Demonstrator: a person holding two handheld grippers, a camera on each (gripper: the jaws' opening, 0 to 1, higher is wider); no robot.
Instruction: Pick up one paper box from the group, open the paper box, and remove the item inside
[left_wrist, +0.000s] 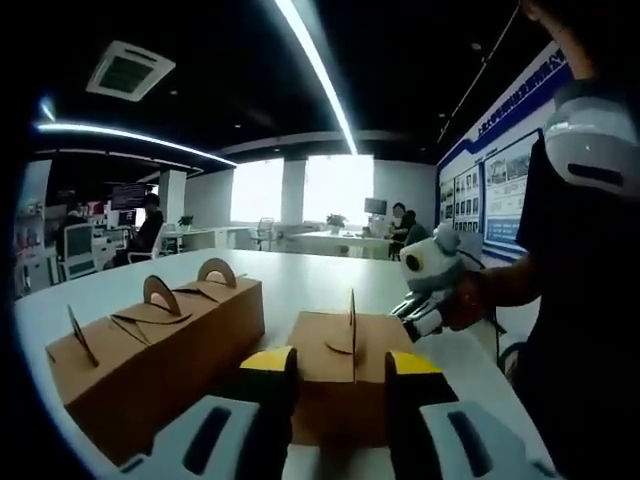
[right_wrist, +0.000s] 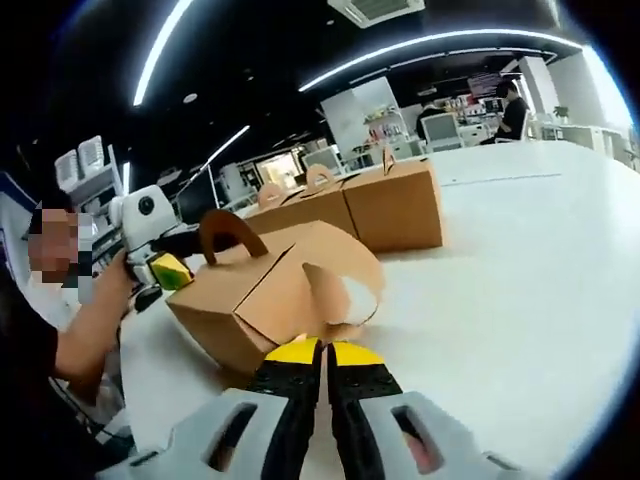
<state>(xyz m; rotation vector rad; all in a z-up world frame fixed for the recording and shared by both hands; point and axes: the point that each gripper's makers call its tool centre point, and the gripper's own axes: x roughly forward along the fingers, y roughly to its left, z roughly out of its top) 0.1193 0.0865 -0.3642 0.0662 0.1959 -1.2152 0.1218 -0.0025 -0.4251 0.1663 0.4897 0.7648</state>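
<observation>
A brown paper box (left_wrist: 335, 385) lies on the white table straight ahead of my left gripper (left_wrist: 342, 365). The left jaws stand open, level with the box's near end. In the right gripper view the same box (right_wrist: 250, 290) shows one handle upright and a curved top flap (right_wrist: 345, 285) bent away from it. My right gripper (right_wrist: 324, 352) is shut, with that flap's lower edge running down between its tips. The left gripper (right_wrist: 165, 262) sits at the box's far end. The right gripper (left_wrist: 425, 315) is beside the box's right side, held by a hand.
Two more closed handled boxes (left_wrist: 150, 350) stand in a row to the left; in the right gripper view they (right_wrist: 350, 205) are behind the worked box. The white table (right_wrist: 520, 300) stretches wide. A person in dark clothes (left_wrist: 580, 300) stands close on the right. Desks and seated people are far behind.
</observation>
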